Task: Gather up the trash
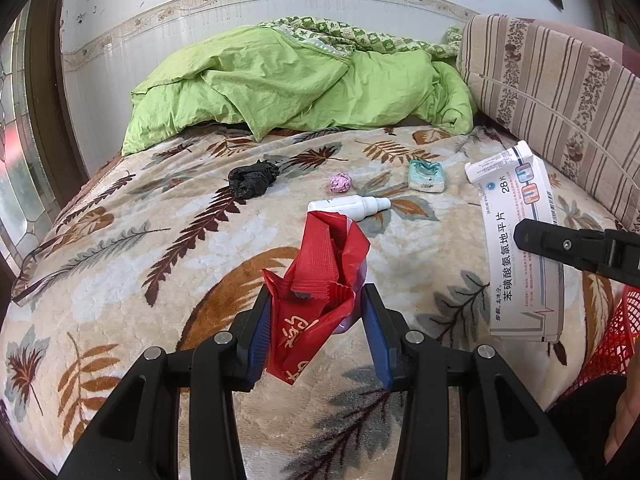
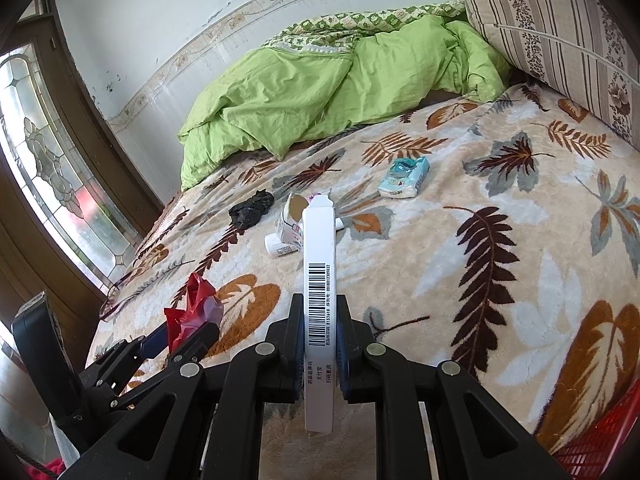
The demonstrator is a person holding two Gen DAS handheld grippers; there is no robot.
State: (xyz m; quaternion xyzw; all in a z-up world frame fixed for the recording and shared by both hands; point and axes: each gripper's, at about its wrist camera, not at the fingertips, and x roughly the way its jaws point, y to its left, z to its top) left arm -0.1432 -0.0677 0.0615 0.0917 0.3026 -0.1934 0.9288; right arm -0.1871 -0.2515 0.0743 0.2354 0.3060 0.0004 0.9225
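My left gripper (image 1: pixel 316 312) is shut on a crumpled red wrapper (image 1: pixel 320 276) and holds it above the leaf-patterned blanket (image 1: pixel 160 280); both also show in the right wrist view, gripper (image 2: pixel 180 336) and wrapper (image 2: pixel 192 312). My right gripper (image 2: pixel 319 332) is shut on a flat white medicine box (image 2: pixel 318 280), held on edge; the box shows at the right in the left wrist view (image 1: pixel 520 248). On the bed lie a white bottle (image 1: pixel 352 206), a black crumpled bag (image 1: pixel 252 180), a pink foil ball (image 1: pixel 339 183) and a teal tissue pack (image 1: pixel 426 176).
A green quilt (image 1: pixel 300 84) is heaped at the back of the bed. A striped cushion (image 1: pixel 552 92) stands at the right. A red mesh basket (image 1: pixel 616 328) sits at the bed's right edge, also in the right wrist view (image 2: pixel 600 440). A window (image 2: pixel 48 168) is at the left.
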